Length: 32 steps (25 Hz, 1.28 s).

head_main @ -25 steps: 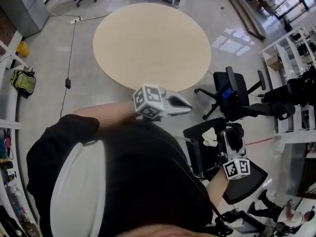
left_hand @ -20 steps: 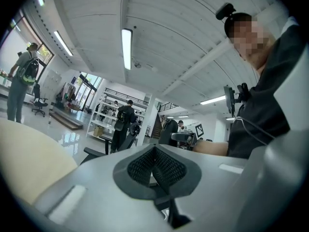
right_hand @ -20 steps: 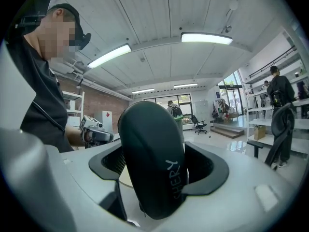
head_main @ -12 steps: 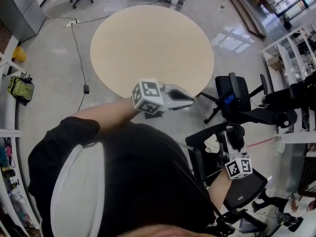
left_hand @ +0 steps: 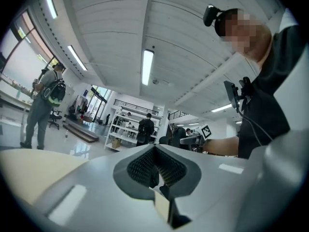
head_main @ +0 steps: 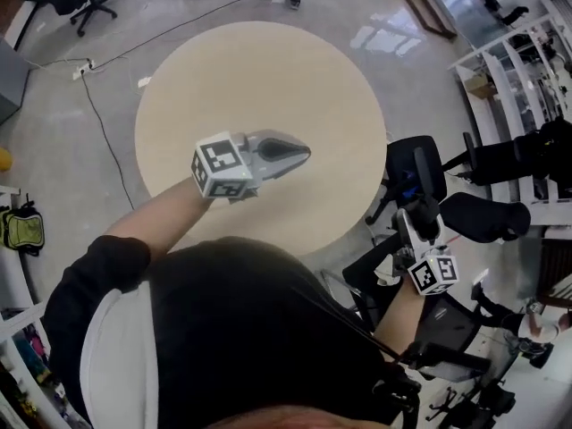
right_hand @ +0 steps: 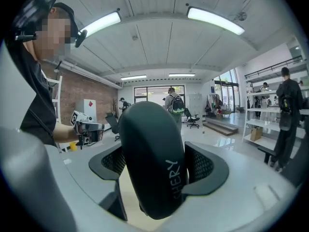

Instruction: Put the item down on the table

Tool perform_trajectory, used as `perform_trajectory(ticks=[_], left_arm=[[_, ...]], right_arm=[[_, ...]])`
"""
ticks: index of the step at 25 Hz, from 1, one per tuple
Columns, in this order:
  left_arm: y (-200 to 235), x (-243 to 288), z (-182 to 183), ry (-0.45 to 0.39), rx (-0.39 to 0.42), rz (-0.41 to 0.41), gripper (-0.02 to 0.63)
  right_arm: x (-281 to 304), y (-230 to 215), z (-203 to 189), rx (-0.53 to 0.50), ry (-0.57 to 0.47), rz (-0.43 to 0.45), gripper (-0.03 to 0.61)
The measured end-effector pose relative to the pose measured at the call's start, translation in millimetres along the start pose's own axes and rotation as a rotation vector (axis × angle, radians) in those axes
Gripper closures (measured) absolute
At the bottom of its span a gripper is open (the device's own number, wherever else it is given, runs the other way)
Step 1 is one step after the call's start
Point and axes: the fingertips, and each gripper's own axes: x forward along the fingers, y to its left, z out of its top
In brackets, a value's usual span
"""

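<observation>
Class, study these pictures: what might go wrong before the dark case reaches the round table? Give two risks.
The right gripper holds the dark case beside the round table, over office chairs: released here, it would likely miss the table.
The case looks smooth and rounded, pinched across its middle, so it may slip or swivel in the jaws.
</observation>
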Motion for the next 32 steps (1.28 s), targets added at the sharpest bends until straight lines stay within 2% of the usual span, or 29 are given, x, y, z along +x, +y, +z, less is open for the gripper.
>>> perform_trajectory(ticks=[4,8,13,16,19,22,28,32], left_arm=[[88,-64,8,-0.012,-0.022,0.06,0.618],[191,-137,14,-0.047,-0.03,0.121,0.618],[274,-158,-9,-0.065,-0.026,0.193,0.618],[300,-182,-3,-0.074,-0.027,0.263,0.618],[305,-150,15,-0.065,-0.039,0.317,0.618],[313,-119,16,-0.053,-0.038,0.327,0.618],[347,-115,-11,-0.064,-0.041,0.348,0.618],[376,-123,-19,-0.062,-0.039,0.369,0.618]], right_arm=[[94,33,19,-0.043,0.056,-0.002,0.199],[215,72,31,-0.099,0.097,0.012,0.199],[332,65,16,-0.168,0.165,0.073,0.199],[393,78,23,-0.197,0.174,0.14,0.199],[424,53,45,-0.197,0.197,0.195,0.199],[450,33,49,-0.201,0.247,0.226,0.199],[528,33,22,-0.244,0.322,0.28,0.199],[586,53,4,-0.295,0.379,0.339,0.199]])
